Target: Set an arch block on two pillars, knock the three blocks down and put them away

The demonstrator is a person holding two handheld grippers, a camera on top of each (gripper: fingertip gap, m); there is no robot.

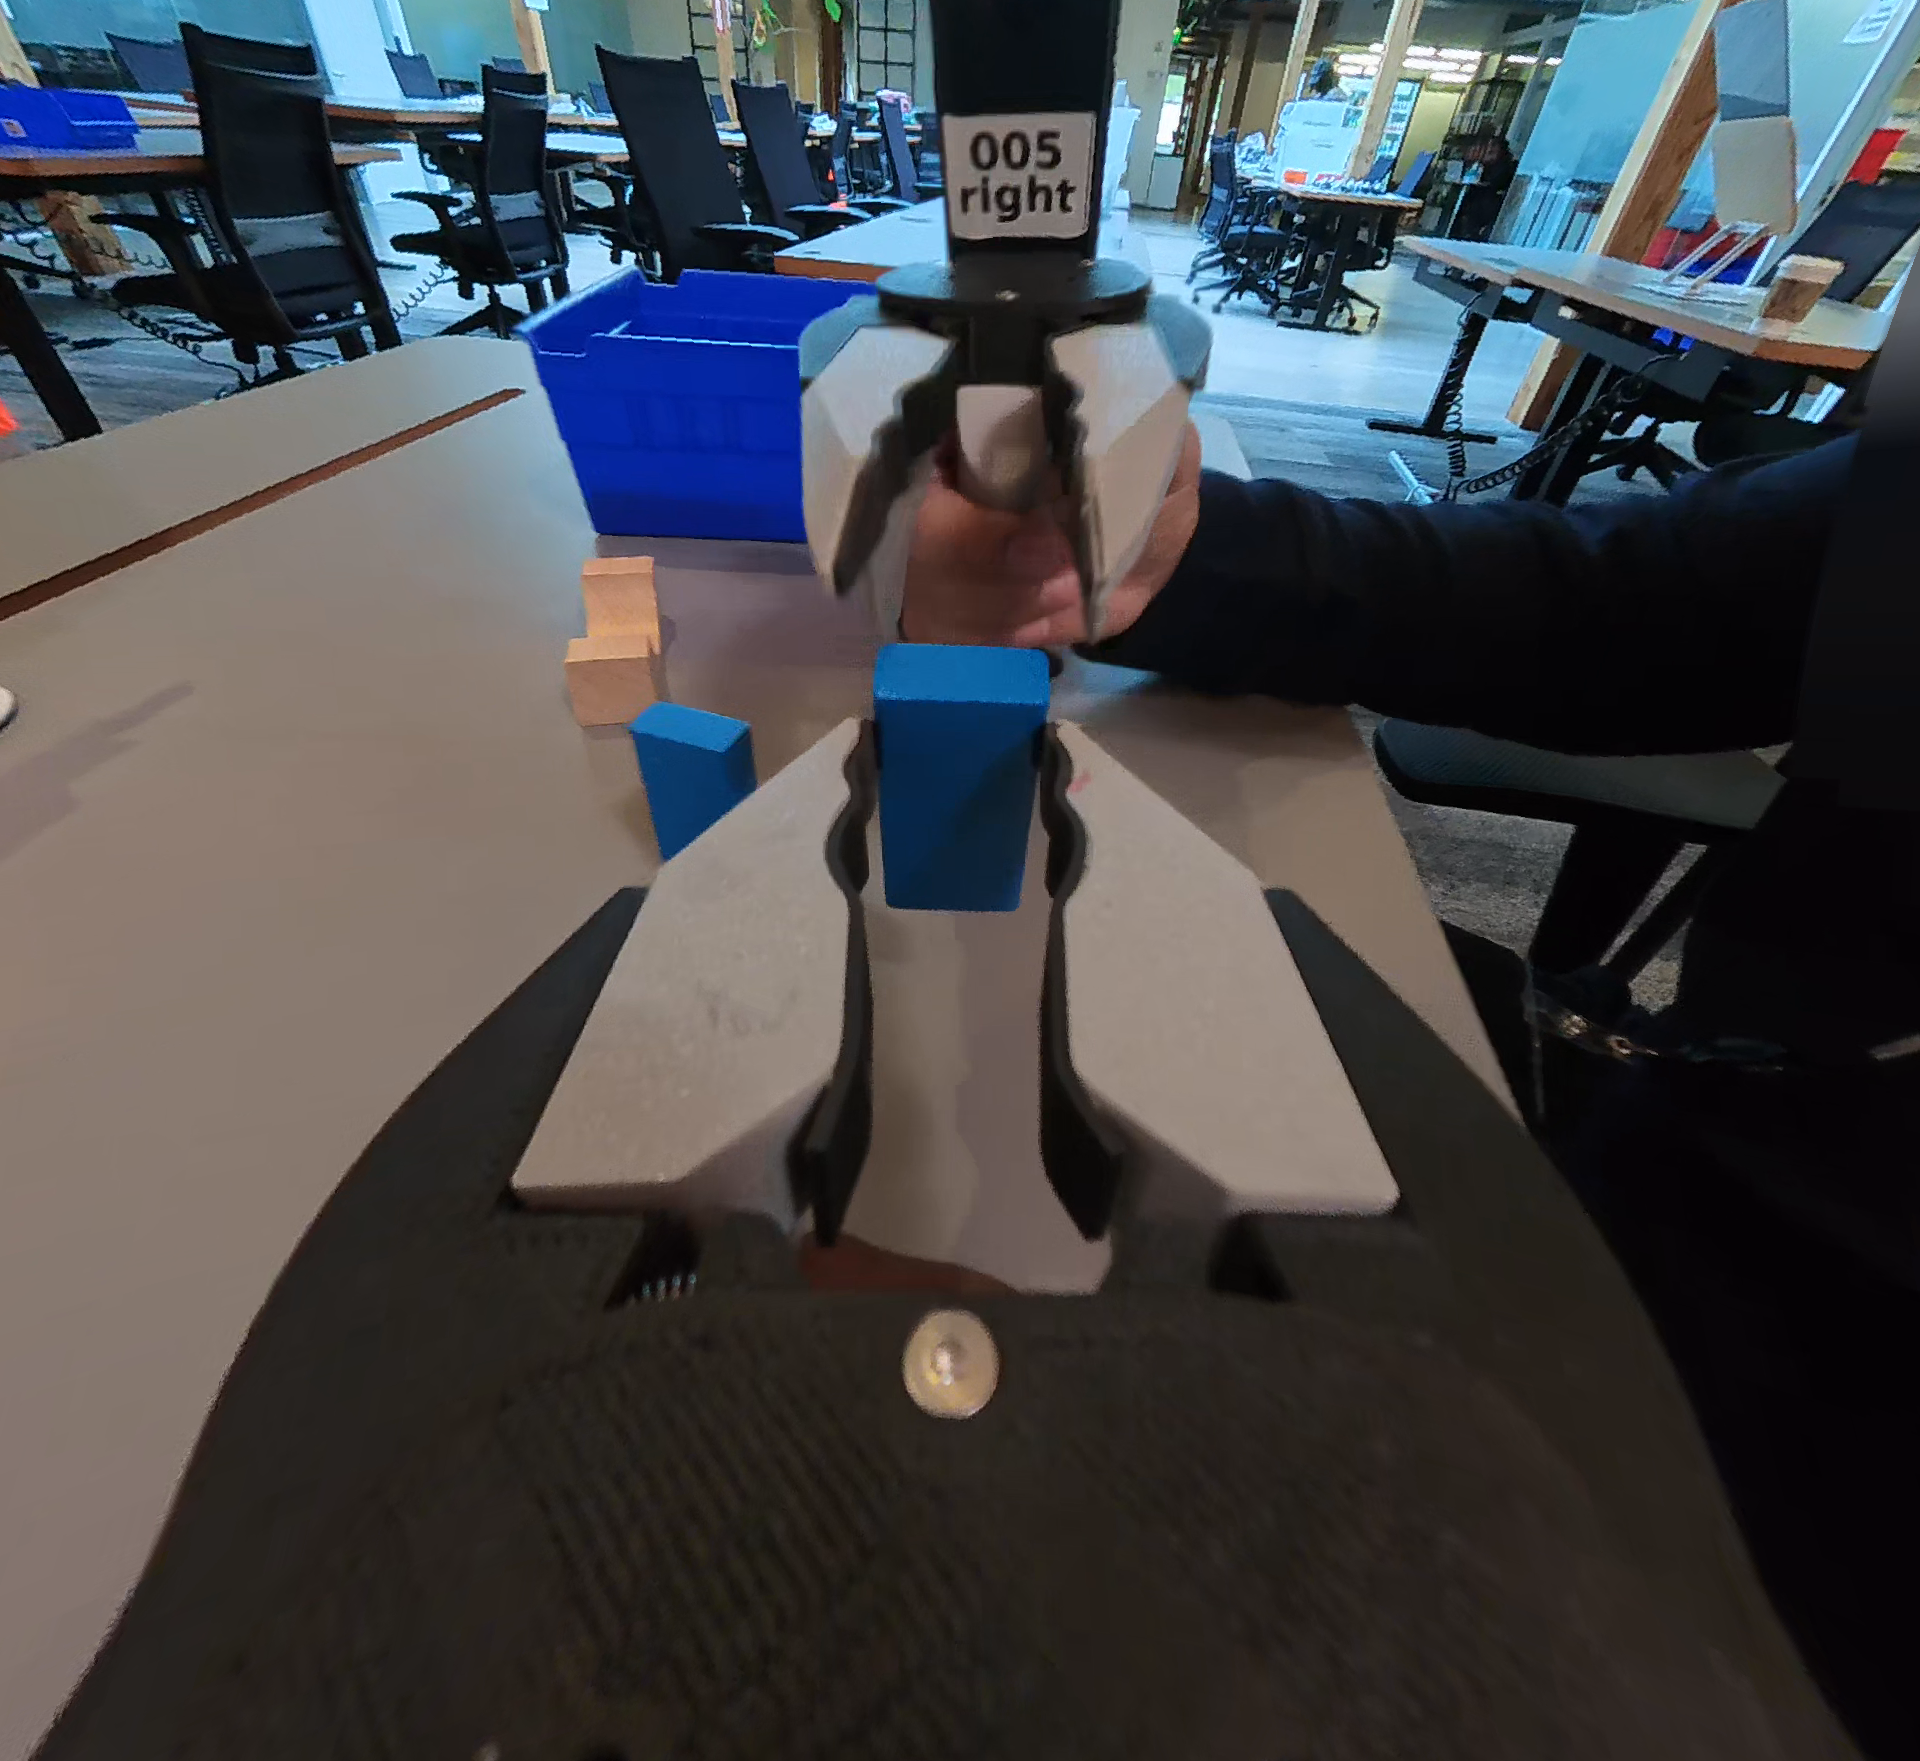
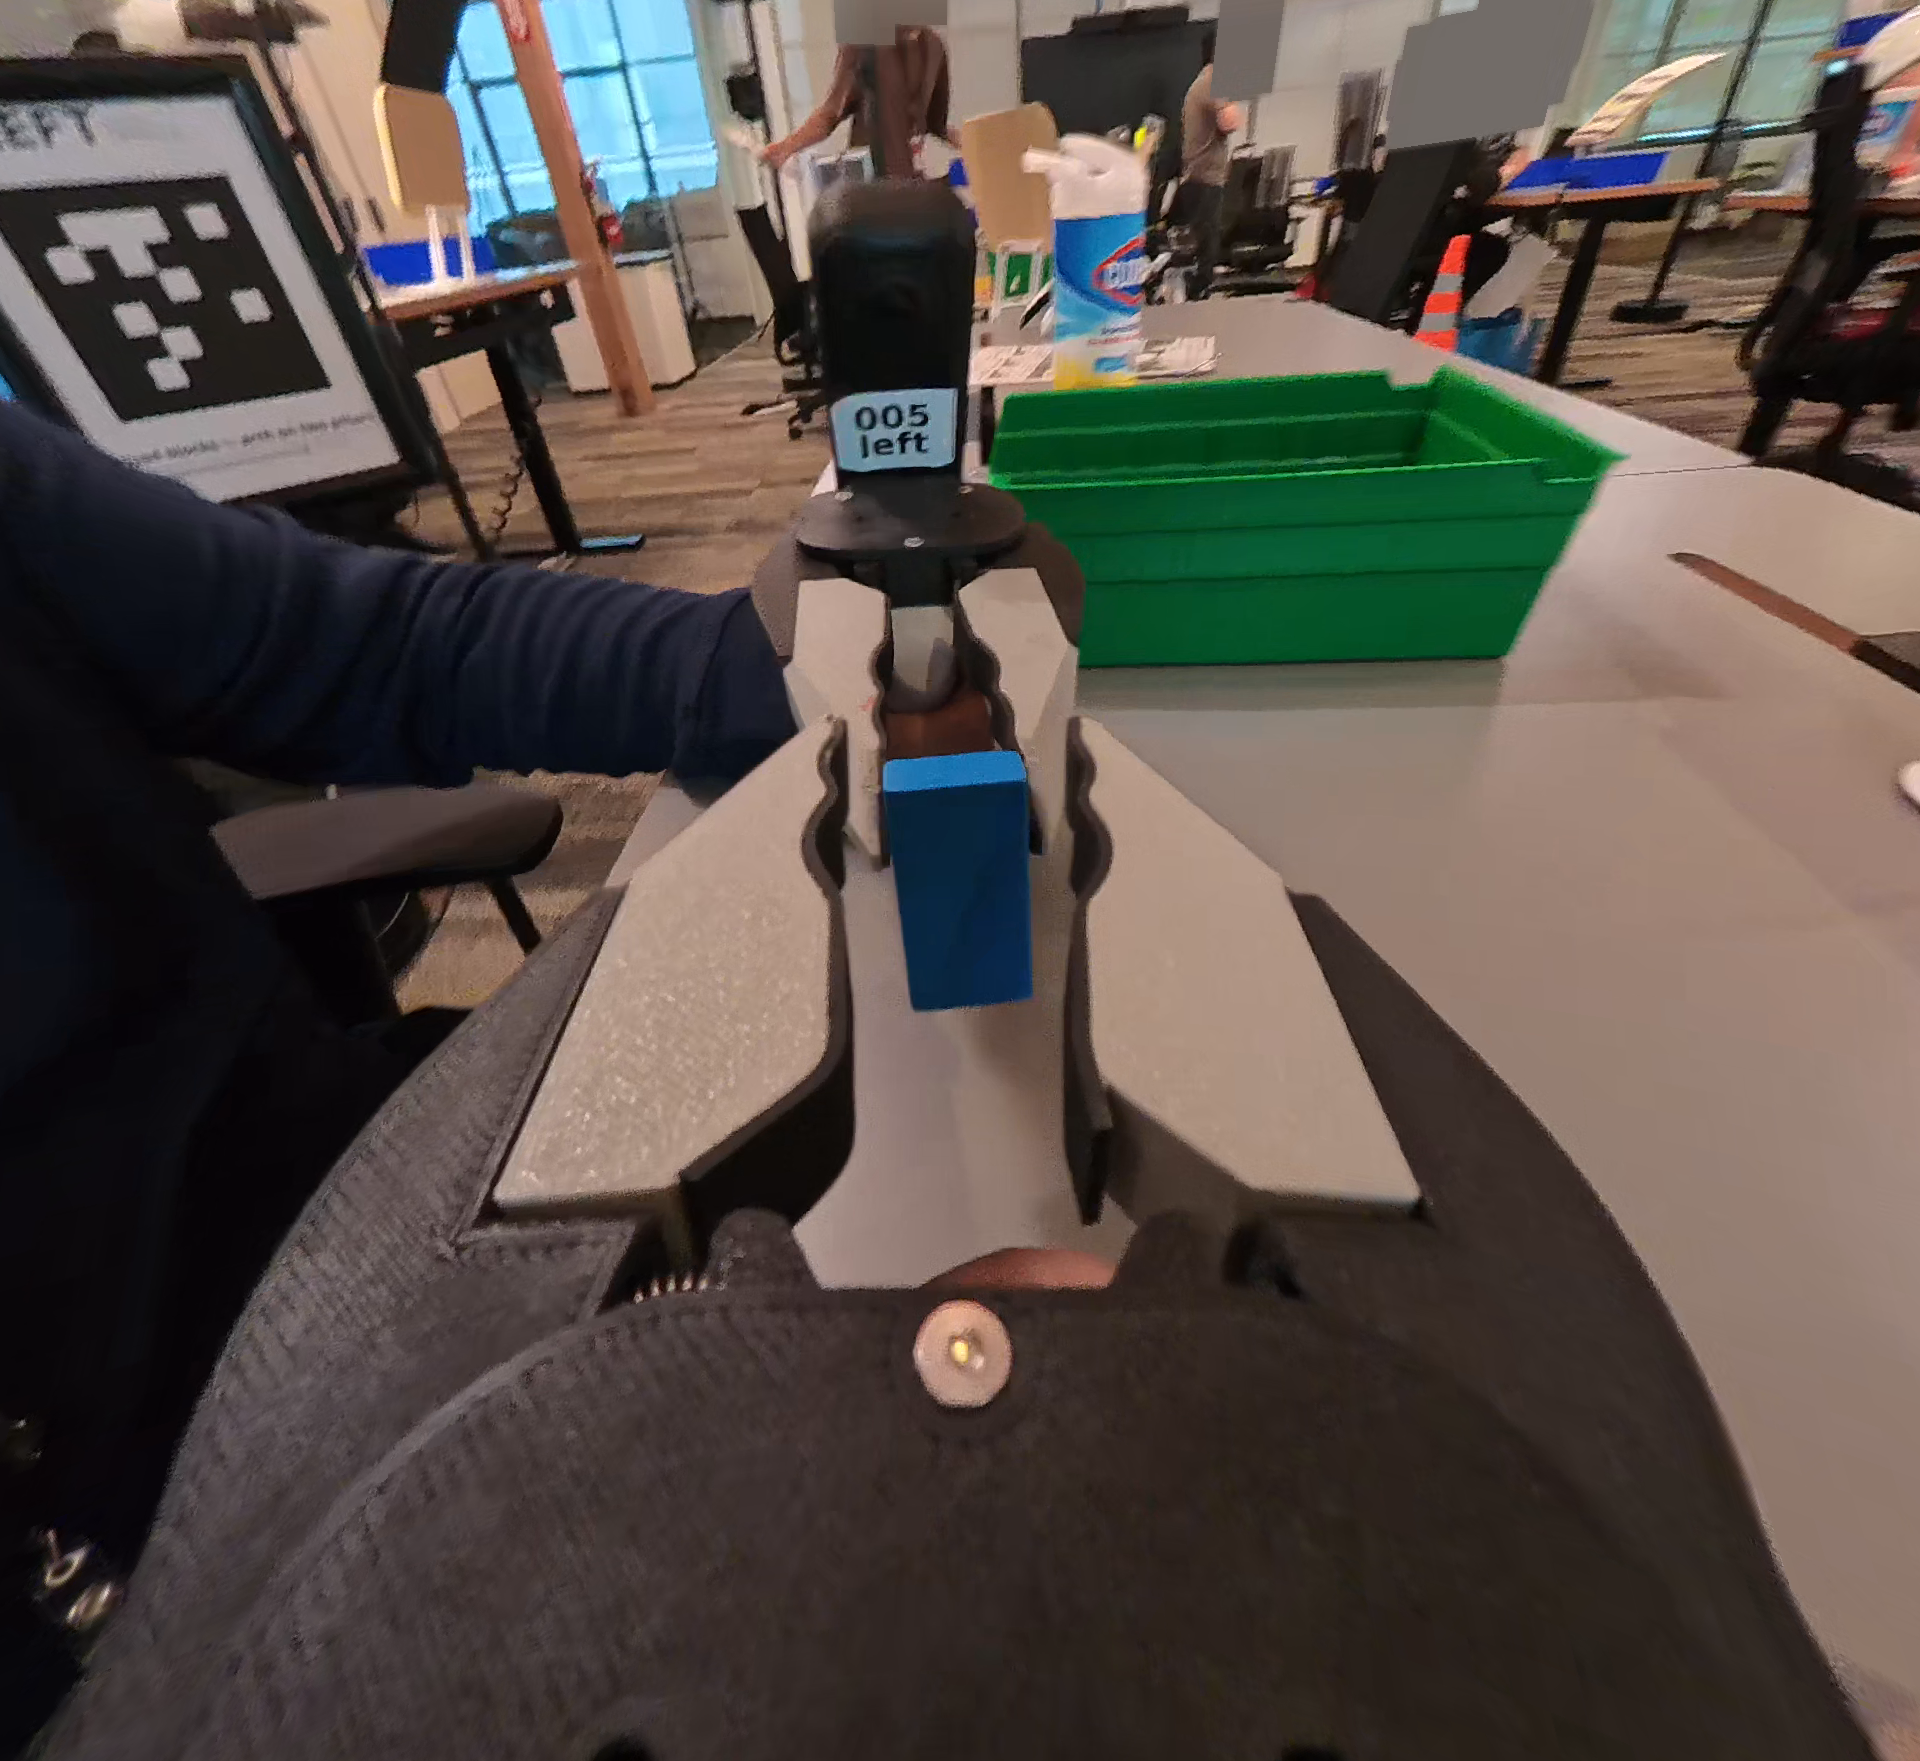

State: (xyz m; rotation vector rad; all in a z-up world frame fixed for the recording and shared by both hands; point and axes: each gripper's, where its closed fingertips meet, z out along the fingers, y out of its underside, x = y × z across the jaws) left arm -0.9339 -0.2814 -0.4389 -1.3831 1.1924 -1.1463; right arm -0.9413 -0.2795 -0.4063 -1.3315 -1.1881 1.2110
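In the left wrist view my left gripper (image 1: 956, 750) is shut on an upright blue pillar block (image 1: 956, 797), with both pads against its sides. My right gripper (image 1: 971, 605) faces it from beyond the block, jaws apart and empty. In the right wrist view the same blue block (image 2: 966, 901) stands between my right gripper's (image 2: 953, 735) fingers (image 2: 727, 932), with a gap on each side. A second blue pillar (image 1: 691, 776) stands upright on the table to the left. A pale wooden arch block (image 1: 613, 641) lies just behind it.
A blue bin (image 1: 675, 423) stands on the grey table (image 1: 260, 776) behind the blocks. A green bin (image 2: 1299, 548) stands on the table's other side, with a spray bottle (image 2: 1096, 277) behind it. The table edge and a chair (image 1: 1579, 776) are at the right. The grippers are tip to tip, or close to it.
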